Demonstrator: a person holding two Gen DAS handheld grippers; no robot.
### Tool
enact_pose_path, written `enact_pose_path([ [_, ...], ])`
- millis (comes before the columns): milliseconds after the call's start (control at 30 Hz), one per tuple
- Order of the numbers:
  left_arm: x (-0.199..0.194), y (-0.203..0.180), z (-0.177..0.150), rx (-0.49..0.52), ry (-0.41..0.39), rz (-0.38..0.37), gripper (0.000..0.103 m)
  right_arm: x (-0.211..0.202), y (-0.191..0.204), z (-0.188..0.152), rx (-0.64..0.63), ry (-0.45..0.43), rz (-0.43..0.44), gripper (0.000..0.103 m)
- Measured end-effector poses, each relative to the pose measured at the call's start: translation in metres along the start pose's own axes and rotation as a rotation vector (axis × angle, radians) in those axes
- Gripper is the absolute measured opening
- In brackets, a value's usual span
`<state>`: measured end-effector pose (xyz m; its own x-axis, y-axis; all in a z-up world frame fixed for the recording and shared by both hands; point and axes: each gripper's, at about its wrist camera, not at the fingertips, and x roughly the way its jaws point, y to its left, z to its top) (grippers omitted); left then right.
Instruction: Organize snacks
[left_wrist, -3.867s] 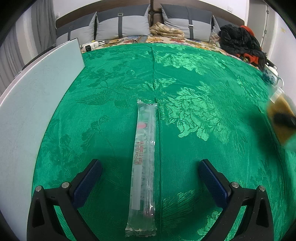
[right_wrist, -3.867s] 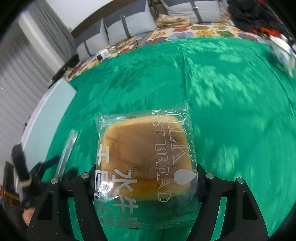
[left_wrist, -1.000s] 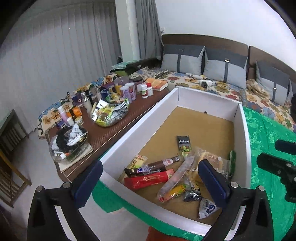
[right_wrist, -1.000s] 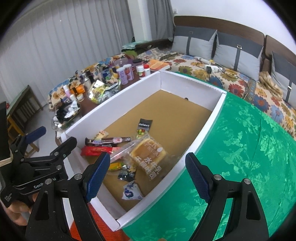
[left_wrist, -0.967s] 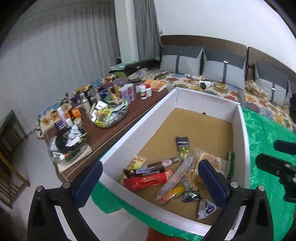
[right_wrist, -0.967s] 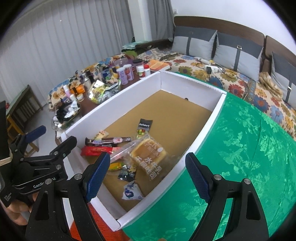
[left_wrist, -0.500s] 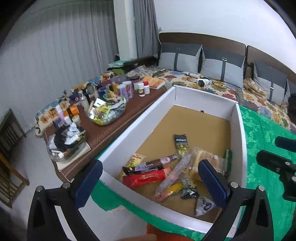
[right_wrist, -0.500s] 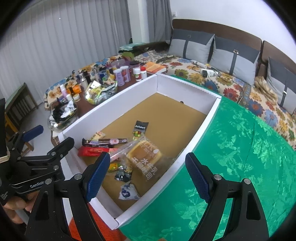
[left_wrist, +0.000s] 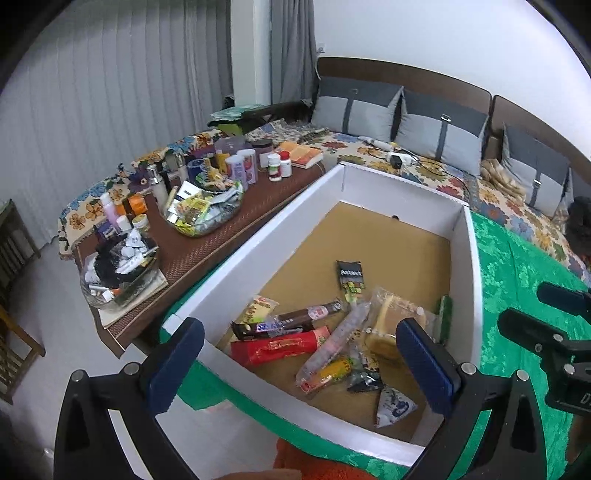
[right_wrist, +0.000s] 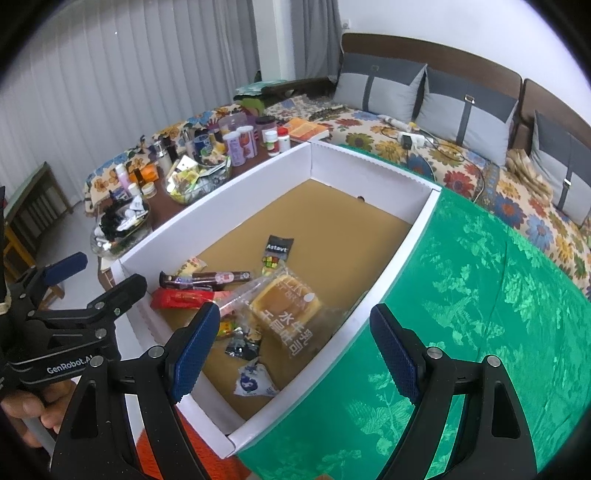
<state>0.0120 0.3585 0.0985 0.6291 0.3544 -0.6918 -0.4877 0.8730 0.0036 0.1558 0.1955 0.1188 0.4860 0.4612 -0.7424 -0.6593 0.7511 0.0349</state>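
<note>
While the bread packet (right_wrist: 286, 314) lies in the white box (right_wrist: 402, 251) among the other snacks, its long axis runs from 10 to 4 o'clock, just ahead of your right gripper (right_wrist: 291, 343) at 12 o'clock. Your left gripper (left_wrist: 299, 363) is a little farther. Both grippers are spread wide and hold nothing.

We look down from above in both wrist views, held well back and facing the headboard end of the room. Our left camera sits over the near left corner of the white box (left_wrist: 469, 258); our right one hangs over its right wall, beside the green cloth (right_wrist: 480, 295). Both share the box's floor, the cluttered side table (right_wrist: 162, 206) and the grey cushions (left_wrist: 354, 110).
</note>
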Motion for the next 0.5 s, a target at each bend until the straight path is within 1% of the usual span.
enact_pose_path([
  [133, 0.0014, -0.0014, 0.0015, 0.014, -0.007, 0.018, 0.103, 0.0008, 0.0006, -0.0005, 0.002, 0.000, 0.002, 0.086],
  [267, 0.0038, -0.0028, 0.0003, 0.021, -0.005, 0.014, 0.103, 0.0040, 0.0000, -0.0025, 0.002, 0.004, 0.006, 0.086],
  [367, 0.0071, -0.0023, -0.0005, 0.009, 0.008, 0.006, 0.103, 0.0065, -0.0006, -0.0049, 0.001, 0.008, 0.010, 0.086],
  [500, 0.0080, -0.0005, -0.0013, -0.014, 0.016, 0.017, 0.103, 0.0088, -0.0024, -0.0061, 0.004, 0.012, 0.014, 0.086],
])
